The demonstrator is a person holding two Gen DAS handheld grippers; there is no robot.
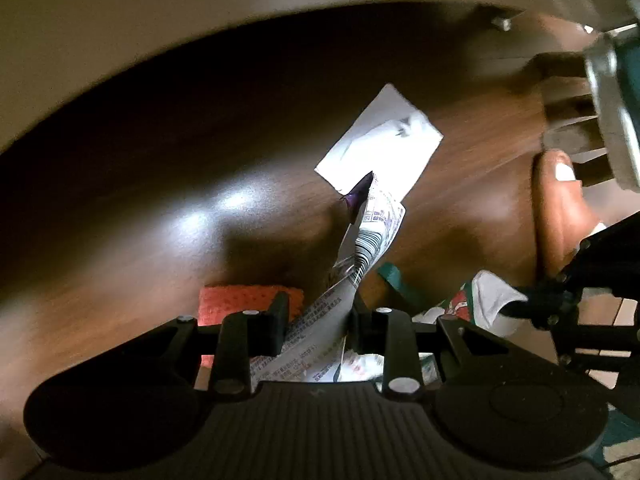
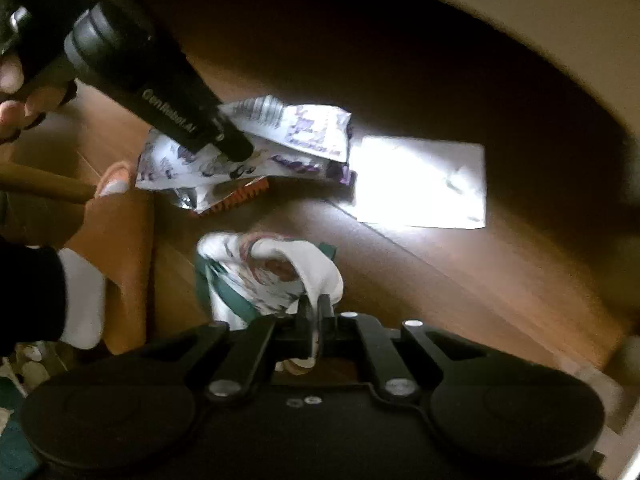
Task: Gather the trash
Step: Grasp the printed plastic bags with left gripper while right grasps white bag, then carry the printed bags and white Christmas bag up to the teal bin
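Orange sponge (image 1: 248, 300) plain beside left claw (image 1: 320, 320); right view edge-on.

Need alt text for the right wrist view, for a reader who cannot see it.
The right gripper is shut on a crumpled white and green wrapper above a wooden floor. Beyond it, the left gripper pinches a purple-printed wrapper beside a white sheet of paper.

The floor (image 1: 460, 184) looks like brown wood grain, smooth with a soft sheen. The wrapper (image 1: 372, 232) is crinkled glossy printed foil. The sheet (image 2: 420, 184) is flat white paper. Both grippers are matt black plastic with small metal pins.
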